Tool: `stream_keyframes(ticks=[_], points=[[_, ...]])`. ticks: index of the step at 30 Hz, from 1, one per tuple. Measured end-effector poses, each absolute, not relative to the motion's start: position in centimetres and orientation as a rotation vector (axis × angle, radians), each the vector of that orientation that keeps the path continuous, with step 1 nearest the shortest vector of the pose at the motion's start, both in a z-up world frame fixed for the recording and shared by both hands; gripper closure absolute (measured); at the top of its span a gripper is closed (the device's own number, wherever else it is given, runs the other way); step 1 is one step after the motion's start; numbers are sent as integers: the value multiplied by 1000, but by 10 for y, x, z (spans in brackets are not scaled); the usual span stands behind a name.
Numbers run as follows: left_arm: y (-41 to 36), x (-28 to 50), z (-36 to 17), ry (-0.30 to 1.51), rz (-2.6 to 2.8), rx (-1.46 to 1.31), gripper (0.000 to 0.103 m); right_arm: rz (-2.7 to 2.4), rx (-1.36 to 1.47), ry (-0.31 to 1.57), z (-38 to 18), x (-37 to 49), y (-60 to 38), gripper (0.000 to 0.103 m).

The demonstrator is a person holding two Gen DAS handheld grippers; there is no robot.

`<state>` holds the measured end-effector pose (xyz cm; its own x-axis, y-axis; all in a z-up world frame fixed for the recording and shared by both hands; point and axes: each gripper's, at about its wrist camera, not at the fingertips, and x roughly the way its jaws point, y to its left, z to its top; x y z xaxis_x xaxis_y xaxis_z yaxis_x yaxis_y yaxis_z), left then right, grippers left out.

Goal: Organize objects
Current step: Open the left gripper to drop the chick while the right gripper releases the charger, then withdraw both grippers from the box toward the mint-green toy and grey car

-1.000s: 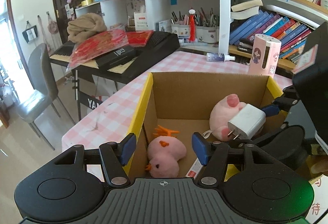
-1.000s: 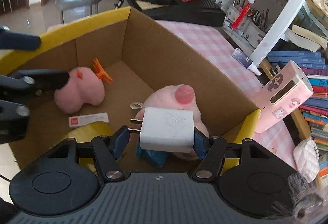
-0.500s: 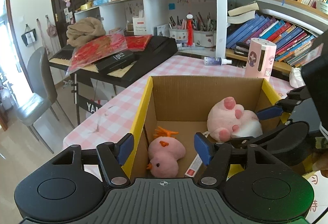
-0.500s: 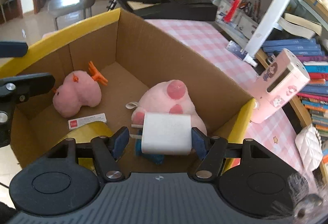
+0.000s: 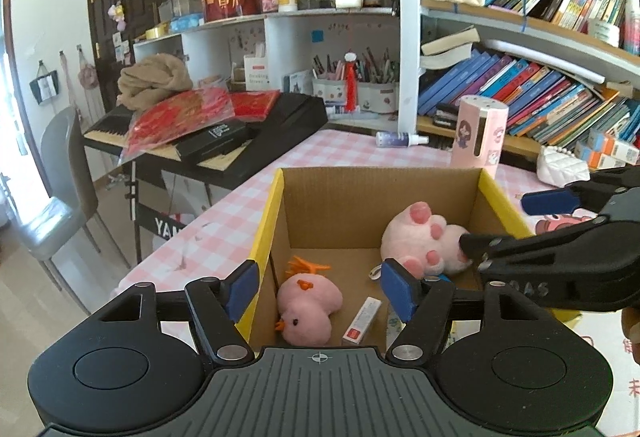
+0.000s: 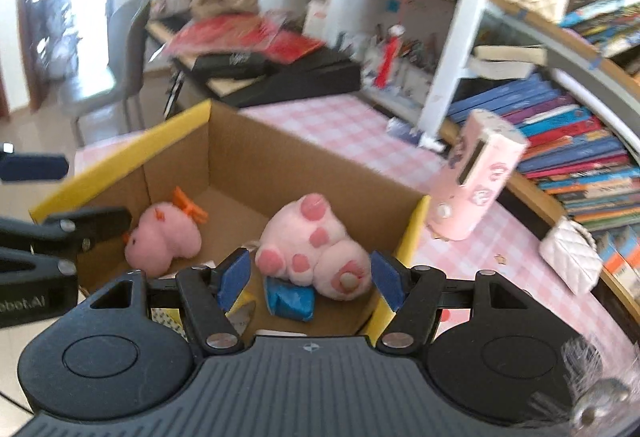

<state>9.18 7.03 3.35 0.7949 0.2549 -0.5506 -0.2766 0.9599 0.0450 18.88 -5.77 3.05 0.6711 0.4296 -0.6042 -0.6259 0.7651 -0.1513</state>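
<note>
A cardboard box with a yellow rim stands on the pink checked table. Inside lie a pink chick plush, a pink paw plush, a small white and red packet and a blue item. My left gripper hovers over the box's near left corner; its jaws are opening, with nothing pressed between the pads. My right gripper is open and empty above the box's right side. I cannot clearly see the white charger.
A pink cartoon-printed cylinder stands just behind the box. A white quilted purse and a spray bottle lie near the bookshelf. A black keyboard with red bags and a grey chair are on the left.
The white charger, held in my right gripper a second ago, has left its jaws, and that gripper has risen and rolled. My left gripper has drawn back a little, its jaws wider.
</note>
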Motion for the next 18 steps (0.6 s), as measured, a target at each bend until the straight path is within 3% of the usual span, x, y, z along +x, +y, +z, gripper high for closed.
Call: stream_keyframes(ticks=[8,18], points=[[70,64,35,572,250,-41,30,504,-262,486,47,145,-82,37],[73,21,27,610,225,-55,29,405,-220,499,35,86,-94,32]])
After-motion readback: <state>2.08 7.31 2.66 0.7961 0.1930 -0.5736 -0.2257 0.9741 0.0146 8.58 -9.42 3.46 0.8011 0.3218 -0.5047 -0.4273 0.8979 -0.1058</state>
